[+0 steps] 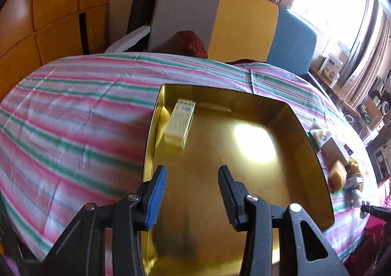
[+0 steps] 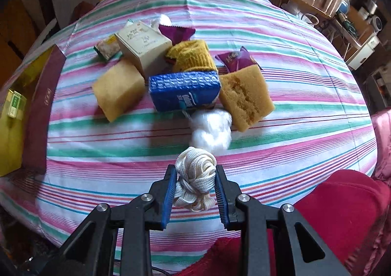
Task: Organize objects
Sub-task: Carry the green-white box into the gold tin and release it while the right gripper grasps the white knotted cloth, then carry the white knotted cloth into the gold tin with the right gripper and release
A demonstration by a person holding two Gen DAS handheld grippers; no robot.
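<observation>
Left wrist: gold tray (image 1: 305,153) holds one pale box (image 1: 179,124).

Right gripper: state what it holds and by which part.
The right gripper is shut on a bundle of white cord, clamped across the bundle's middle. The left gripper holds nothing.

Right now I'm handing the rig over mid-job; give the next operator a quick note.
Left gripper: open, holding nothing, over the gold tray.
Right gripper: shut on the white cord bundle, above the striped cloth.
Done: one small green box lies in the tray.
Left: the cord, two sponges, blue pack, beige carton, knit item, purple wrappers, white plastic wad, all still piled on the cloth.
</observation>
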